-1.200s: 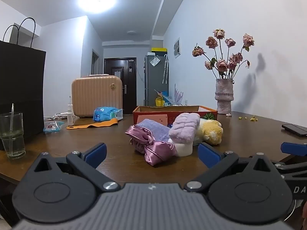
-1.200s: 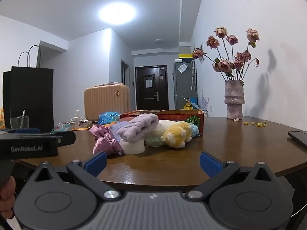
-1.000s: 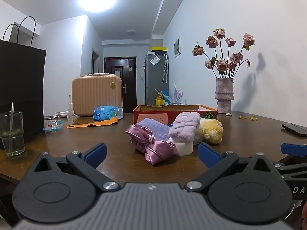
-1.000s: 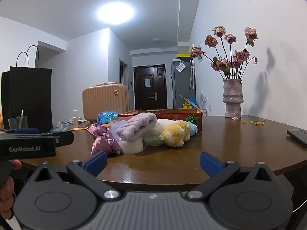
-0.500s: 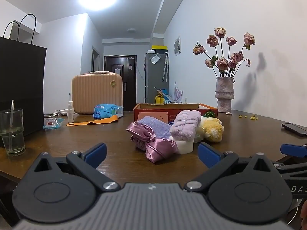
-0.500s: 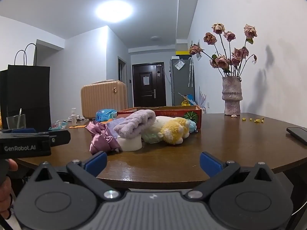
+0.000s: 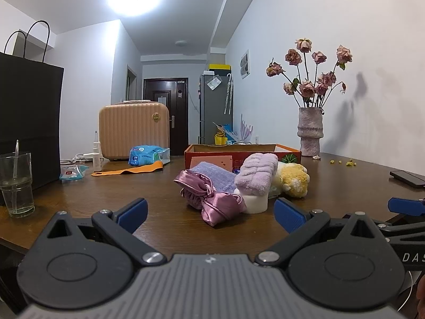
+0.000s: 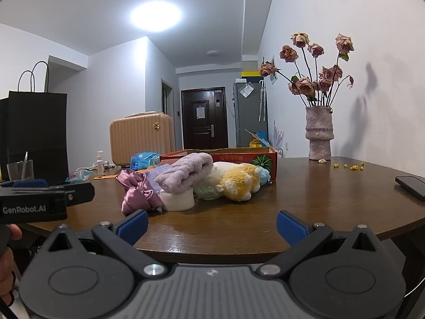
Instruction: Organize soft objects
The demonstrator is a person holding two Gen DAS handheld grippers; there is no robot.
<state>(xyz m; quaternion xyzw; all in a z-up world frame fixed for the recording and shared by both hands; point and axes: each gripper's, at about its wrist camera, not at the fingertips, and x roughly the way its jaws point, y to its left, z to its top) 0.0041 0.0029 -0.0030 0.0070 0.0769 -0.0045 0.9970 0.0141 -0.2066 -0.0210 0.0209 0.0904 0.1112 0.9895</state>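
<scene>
Facing a brown wooden table (image 7: 111, 202) from its near edge with both tools held low, jaws spread wide and empty: left gripper (image 7: 209, 214) and right gripper (image 8: 212, 224), blue pads (image 7: 132, 211) well apart from the heap of soft things. Seen ahead in the middle of the table, just in front of an orange cardboard box (image 7: 243, 152): a pink satin scrunchie (image 7: 209, 199) nearest, a lilac knit cloth (image 7: 215, 174) behind it, a mauve plush roll (image 7: 256, 178) resting on a white sponge cylinder (image 7: 255, 203), a yellow plush toy (image 7: 294, 180) at the right, all touching. Shown only from the right wrist: a pale green and white plush (image 8: 209, 190) under the yellow toy, a watermelon print on the box end, and the left tool's black side with white lettering "GenRobot.AI", a hand (image 8: 8, 265) below it. Shown only from the left wrist: the right tool's blue fingertip at the far right edge and the letters "DAS", cut off. Standing around: a glass of water (image 7: 17, 186) and black paper bag (image 7: 29, 122) at the left, a beige suitcase (image 7: 134, 131), a blue wipes pack (image 7: 147, 154), a small white bottle (image 7: 97, 156), a vase of dried roses (image 7: 310, 133), a dark phone (image 7: 407, 178) at the right. Box lettering too small to read.
</scene>
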